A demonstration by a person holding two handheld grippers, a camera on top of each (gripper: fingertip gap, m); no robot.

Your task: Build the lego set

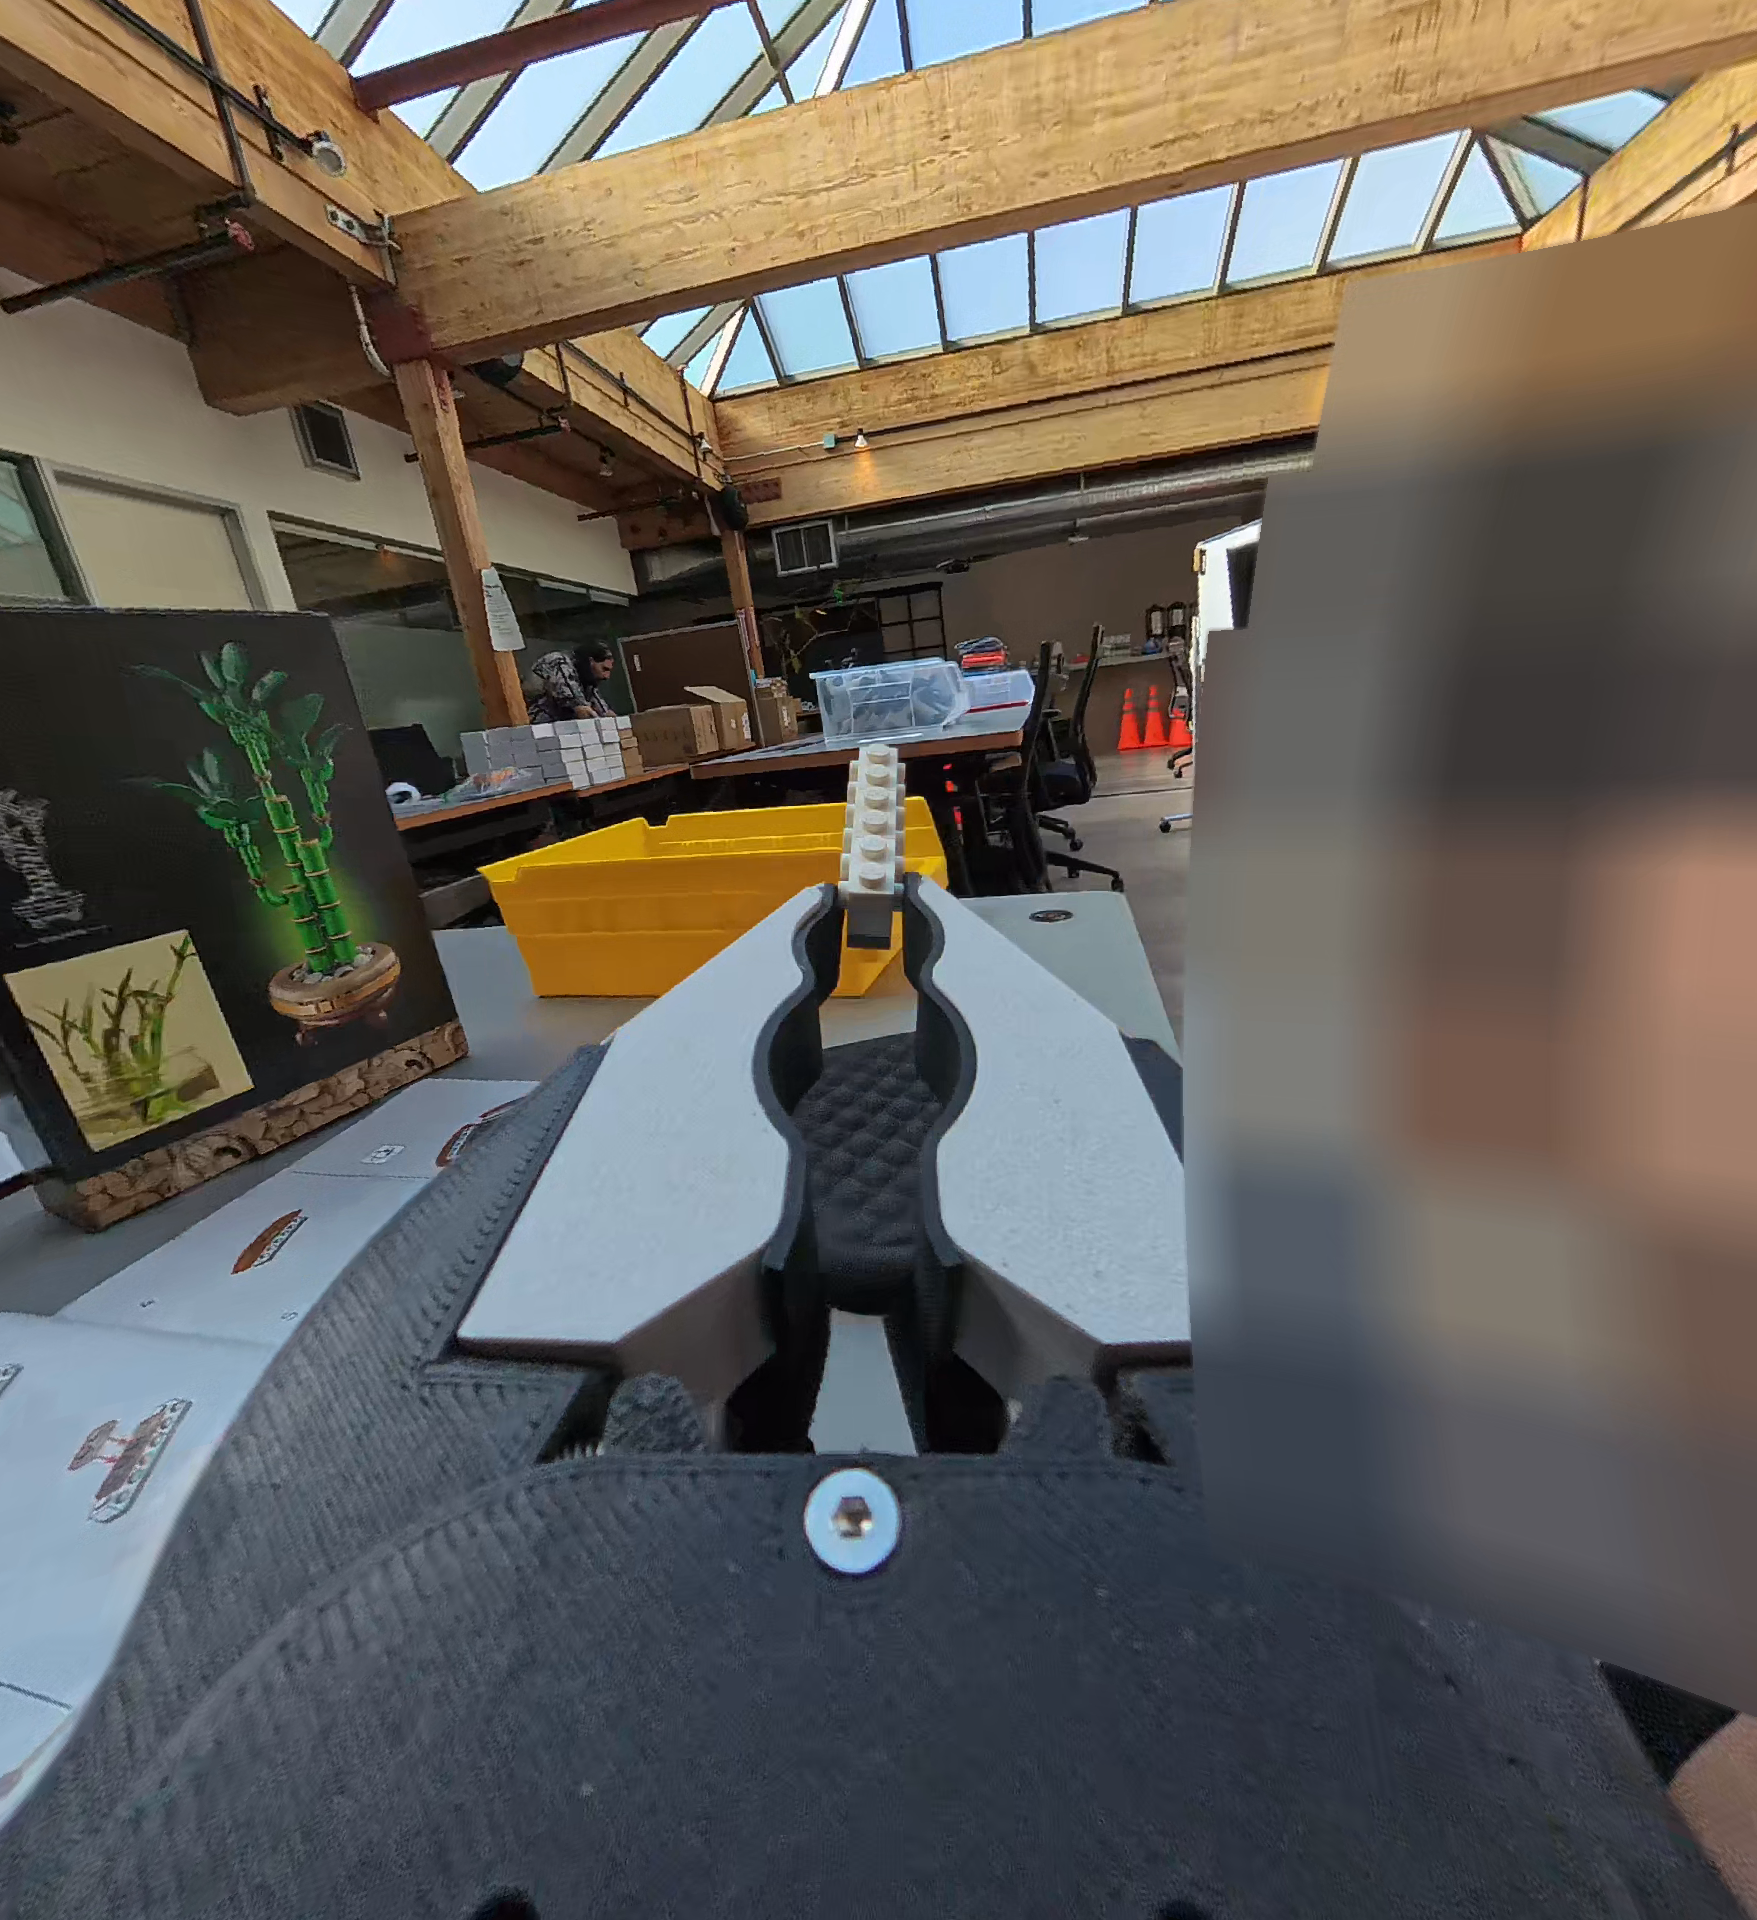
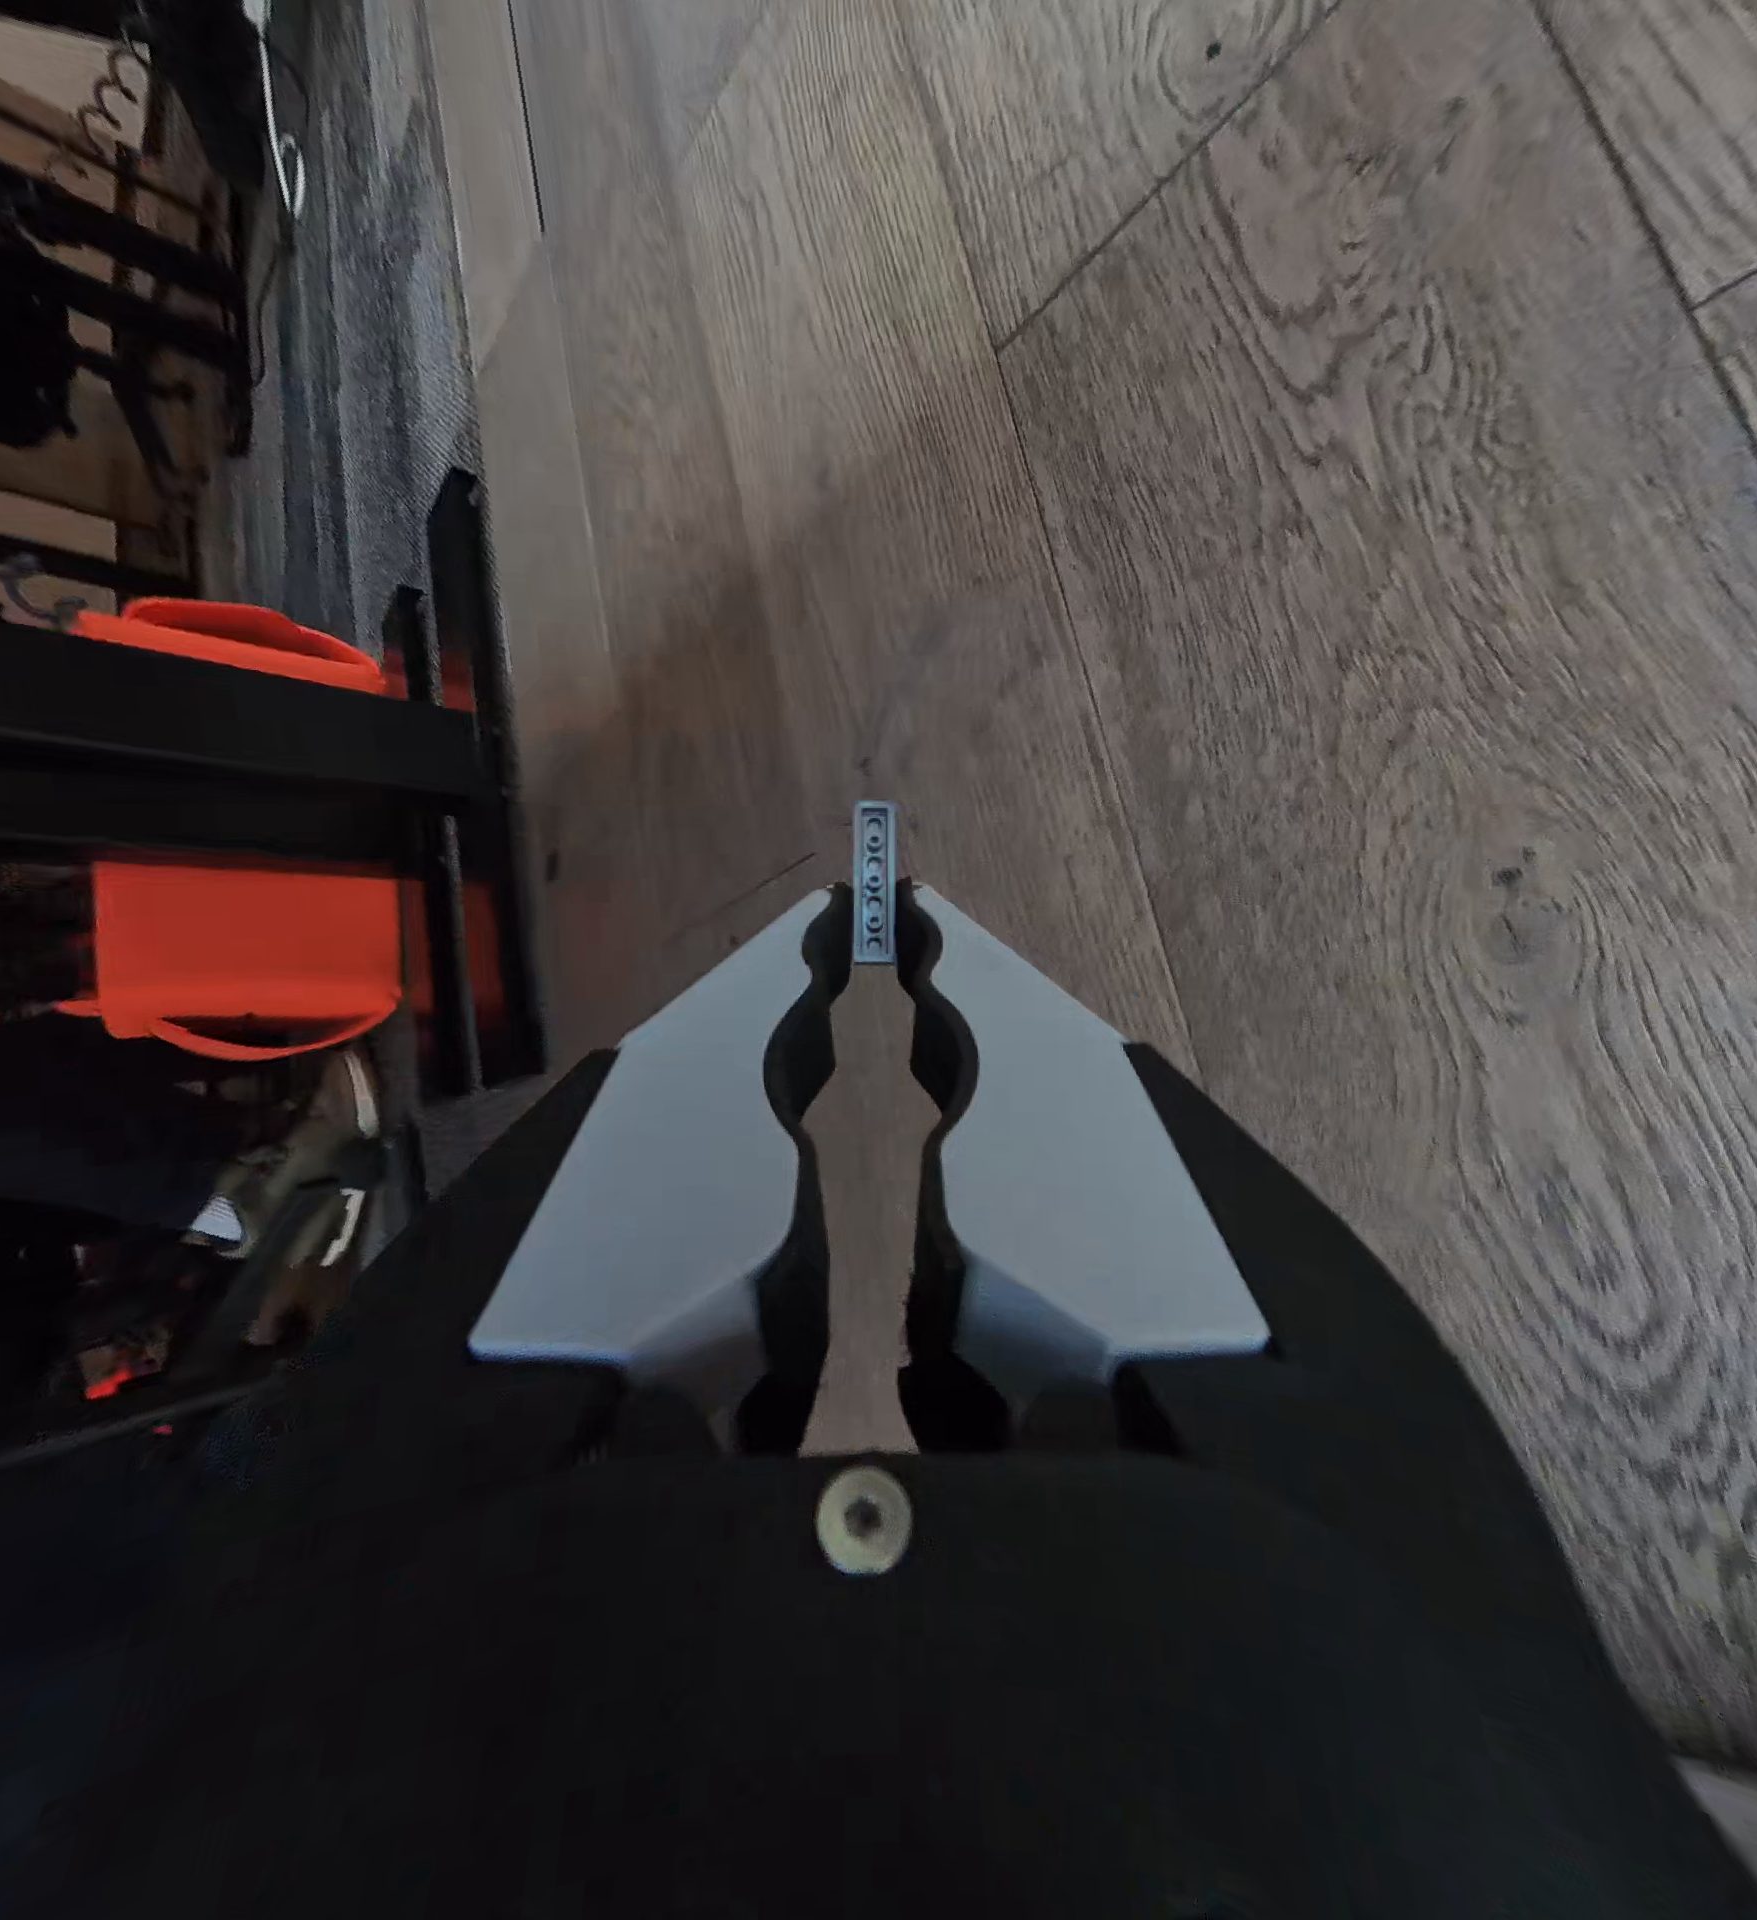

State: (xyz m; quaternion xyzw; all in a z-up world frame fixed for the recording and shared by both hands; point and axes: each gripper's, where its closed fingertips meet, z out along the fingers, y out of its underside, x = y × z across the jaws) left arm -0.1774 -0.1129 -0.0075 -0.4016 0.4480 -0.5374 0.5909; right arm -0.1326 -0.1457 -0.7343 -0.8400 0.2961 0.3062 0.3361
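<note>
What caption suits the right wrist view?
Right gripper pinching a thin grey plate by its edges, above wood-grain flooring.

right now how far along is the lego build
Early. Done: only a short white piece with a grey bit at its base looks assembled. In hand: the left gripper is shut on that white piece; the right gripper is shut on a thin grey plate, not yet joined. Left: nearly everything on the box.

Above you, heavy timber beams [image 1: 853, 156] frame a glass skylight [image 1: 1061, 281] showing blue sky. Long wooden tables [image 1: 853, 750] carry cardboard boxes [image 1: 674, 732], with black office chairs [image 1: 1061, 769] and orange traffic cones [image 1: 1144, 717] behind. Below you lies grey wood-grain plank flooring [image 2: 1373, 623] beside a black shelf rack [image 2: 199, 727] holding orange bins [image 2: 240, 935].
</note>
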